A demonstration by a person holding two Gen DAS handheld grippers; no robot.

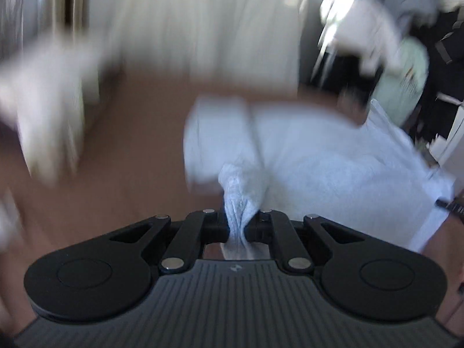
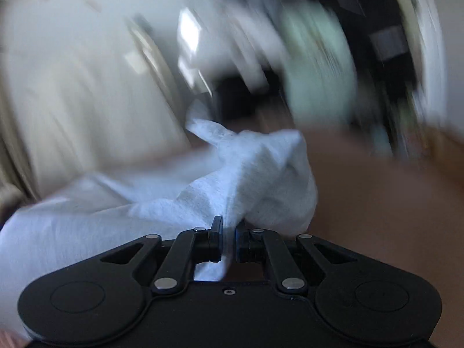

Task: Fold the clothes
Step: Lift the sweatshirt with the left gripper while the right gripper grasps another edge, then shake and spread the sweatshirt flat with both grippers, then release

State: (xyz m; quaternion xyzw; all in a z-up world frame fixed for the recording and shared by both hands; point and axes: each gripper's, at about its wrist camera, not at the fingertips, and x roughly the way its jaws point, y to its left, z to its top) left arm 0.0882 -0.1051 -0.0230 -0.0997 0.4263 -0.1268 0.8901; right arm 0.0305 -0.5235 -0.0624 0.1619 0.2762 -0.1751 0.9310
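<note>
A pale blue-white garment (image 1: pixel 313 156) lies spread over a brown surface (image 1: pixel 121 159) in the left wrist view, blurred by motion. My left gripper (image 1: pixel 237 226) is shut on a bunched fold of that cloth, which rises between its black pads. In the right wrist view the same pale garment (image 2: pixel 249 174) is gathered into a peaked bundle. My right gripper (image 2: pixel 229 242) is shut on it, cloth pinched between the two pads and trailing off to the lower left.
A cream wall or curtain (image 1: pixel 203 29) stands behind the brown surface. Dark furniture and a pale green item (image 1: pixel 414 66) crowd the right side. More white cloth (image 1: pixel 43 95) blurs past at the left. The brown surface (image 2: pixel 377 203) stretches to the right of the right gripper.
</note>
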